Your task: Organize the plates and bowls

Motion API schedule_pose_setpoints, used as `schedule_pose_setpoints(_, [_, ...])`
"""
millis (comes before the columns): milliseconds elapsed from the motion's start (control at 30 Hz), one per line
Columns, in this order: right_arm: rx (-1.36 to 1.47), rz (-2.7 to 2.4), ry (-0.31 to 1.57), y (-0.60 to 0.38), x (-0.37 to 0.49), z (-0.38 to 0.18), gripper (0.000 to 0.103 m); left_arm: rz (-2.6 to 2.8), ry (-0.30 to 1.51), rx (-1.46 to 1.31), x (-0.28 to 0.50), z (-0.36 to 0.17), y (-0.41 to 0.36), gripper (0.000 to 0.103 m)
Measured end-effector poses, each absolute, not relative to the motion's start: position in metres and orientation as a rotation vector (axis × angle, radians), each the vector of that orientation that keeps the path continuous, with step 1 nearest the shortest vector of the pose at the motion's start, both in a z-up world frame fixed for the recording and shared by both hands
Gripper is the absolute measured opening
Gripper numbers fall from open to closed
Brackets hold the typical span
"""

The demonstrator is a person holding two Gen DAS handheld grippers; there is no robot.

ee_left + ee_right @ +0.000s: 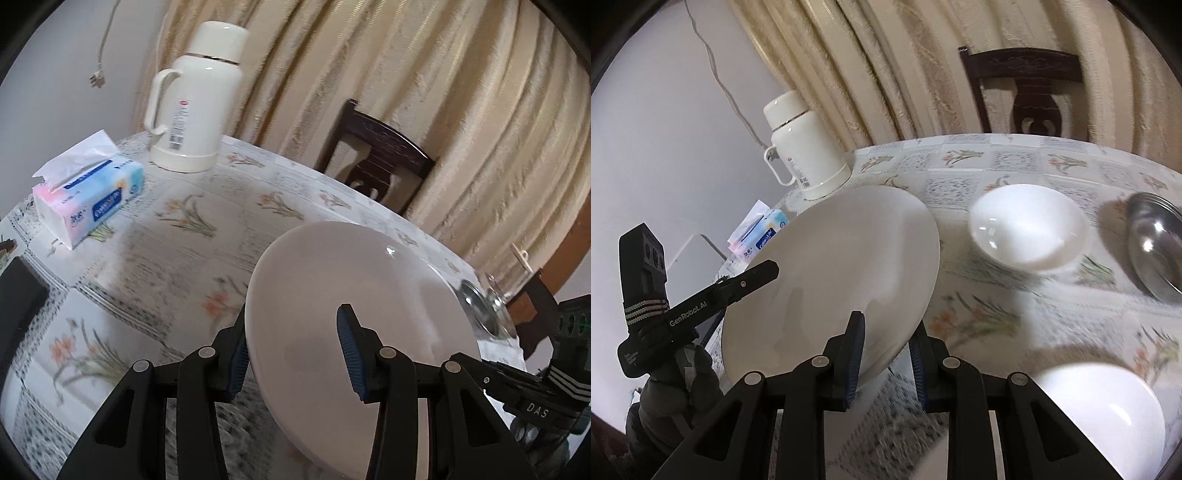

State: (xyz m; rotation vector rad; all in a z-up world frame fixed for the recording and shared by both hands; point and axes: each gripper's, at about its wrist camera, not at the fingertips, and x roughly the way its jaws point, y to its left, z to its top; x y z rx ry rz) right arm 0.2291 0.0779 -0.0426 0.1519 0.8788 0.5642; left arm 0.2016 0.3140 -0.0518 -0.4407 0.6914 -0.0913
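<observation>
Both grippers had the same white plate [834, 273] off the flowery bench [147, 258], tilted. Left gripper [295, 354] jaws clenched on one rim, right gripper [886, 358] jaws clamped on the opposite rim. I'd say keep both hands moving together and level it out before setting it down near the bowl [1027, 225].

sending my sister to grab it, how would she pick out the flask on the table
Start at the table with the floral cloth and look to its far corner by the curtain. The flask stands upright there, just behind the tissue pack. It is the only tall thing: cream, with a loop handle.
</observation>
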Motion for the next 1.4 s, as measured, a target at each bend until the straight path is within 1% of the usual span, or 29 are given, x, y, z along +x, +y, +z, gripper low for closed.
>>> schedule_pose_setpoints(333, [0.223,0.482,0.877,0.013,0.192,-0.046,0.025,-0.219,0.715,-0.430,0.185,-0.045,0.245,0.045])
schedule_pose_setpoints(633, [0.234,0.407,0.818,-0.034,0.155,-0.041,0.026,-0.298,0.752,-0.388,0.175,-0.046,0.185,0.045])
schedule_pose_setpoints(1067, [0.284,0.338,0.849,-0.083,0.127,-0.068,0.026,-0.347,0.821,-0.298,0.166,-0.062,0.126,0.045])
schedule_pose_setpoints(1400, [0.309,0.321,0.873,-0.097,0.122,-0.080,0.026,-0.344,0.873,-0.241,0.164,-0.077,0.106,0.045])
